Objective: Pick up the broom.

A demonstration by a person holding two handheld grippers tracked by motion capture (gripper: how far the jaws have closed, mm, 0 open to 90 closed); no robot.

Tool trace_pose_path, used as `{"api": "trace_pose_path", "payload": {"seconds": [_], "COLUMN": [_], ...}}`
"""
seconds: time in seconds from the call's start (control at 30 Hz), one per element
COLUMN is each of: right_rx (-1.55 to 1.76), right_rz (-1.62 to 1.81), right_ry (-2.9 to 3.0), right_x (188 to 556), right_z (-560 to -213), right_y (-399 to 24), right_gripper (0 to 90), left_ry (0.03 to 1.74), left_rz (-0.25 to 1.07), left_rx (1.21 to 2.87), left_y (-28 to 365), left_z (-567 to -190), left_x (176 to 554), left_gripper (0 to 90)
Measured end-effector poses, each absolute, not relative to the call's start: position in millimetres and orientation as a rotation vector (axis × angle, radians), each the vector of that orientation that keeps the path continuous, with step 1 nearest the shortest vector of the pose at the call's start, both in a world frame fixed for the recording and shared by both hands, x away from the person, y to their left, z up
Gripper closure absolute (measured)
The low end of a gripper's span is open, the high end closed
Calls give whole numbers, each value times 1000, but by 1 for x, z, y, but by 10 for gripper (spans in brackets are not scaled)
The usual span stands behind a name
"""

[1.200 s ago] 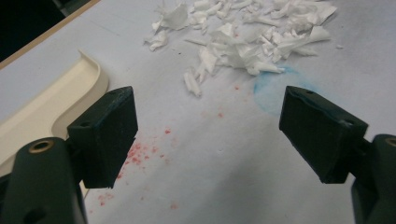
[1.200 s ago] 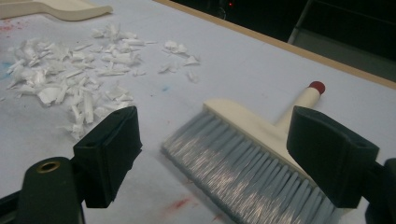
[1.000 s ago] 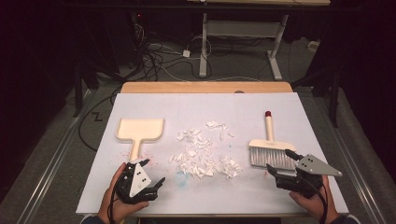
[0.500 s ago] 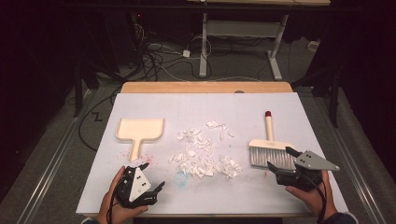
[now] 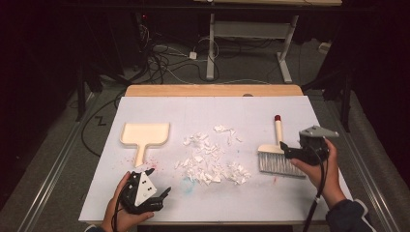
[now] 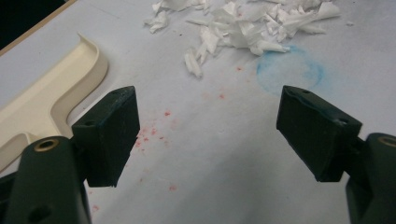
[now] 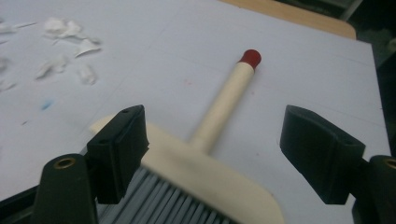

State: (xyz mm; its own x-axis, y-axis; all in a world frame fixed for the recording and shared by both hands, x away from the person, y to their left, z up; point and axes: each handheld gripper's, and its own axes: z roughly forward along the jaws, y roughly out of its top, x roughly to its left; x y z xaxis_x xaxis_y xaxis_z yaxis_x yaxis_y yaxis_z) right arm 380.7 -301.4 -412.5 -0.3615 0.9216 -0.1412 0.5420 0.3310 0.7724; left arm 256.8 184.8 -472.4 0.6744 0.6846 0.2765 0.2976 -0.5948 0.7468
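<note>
The brush (image 5: 276, 153) lies flat on the bench (image 5: 159, 203), at its right side. Its handle is a smooth, round cream stick tipped with a red cap, pointing away from the person. Its head is a cream block with a rounded shoulder, from which stiff grey bristles fan toward the near edge.

The right tongs (image 7: 219, 156) hang just over the brush head. Their blocky, matt black jaws stand wide on either side of the spot where handle meets head; they have just been closing a little, and the pads do not press on the brush. In the high view the right tongs (image 5: 285, 146) sit at the brush's right end, held in a hand, with a grey three-cornered plate on top.

The left tongs (image 6: 208, 135) are wide open with nothing between them, low over the bench near its front edge. The bench's pale, matt sheet there is flecked with red specks and a faint blue ring.

A cream plastic dustpan (image 5: 144, 137), flat with a raised rim and a short straight handle, lies at the left. Between dustpan and brush is a loose heap of torn white paper scraps (image 5: 210, 157), crumpled and jagged.
</note>
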Motion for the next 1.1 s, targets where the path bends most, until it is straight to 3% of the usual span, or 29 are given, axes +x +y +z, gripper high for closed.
{"api": "trace_pose_path", "payload": {"seconds": [0.37,0.57,0.73,0.87,0.9,1.1], "right_rx": [1533,1571,1555,1562,1539,1489], "right_rz": [628,660,693,726,712,702], "right_ry": [2160,2165,2154,2169,2165,2158], "right_x": [462,469,469,472,473,471], "right_z": [-459,-460,-460,-459,-459,-461], "right_y": [-293,-294,-292,-297,-297,-295], "right_gripper": [321,401,586,633,707,709], "left_ry": [766,761,749,748,753,764], "left_rz": [733,714,705,694,695,694], "left_rx": [2214,2237,2234,2241,2239,2234], "left_y": [188,186,185,184,184,183], "left_z": [-473,-475,-474,-475,-475,-475], "left_x": [258,258,257,260,261,264], "left_gripper": [205,205,205,205,205,205]}}
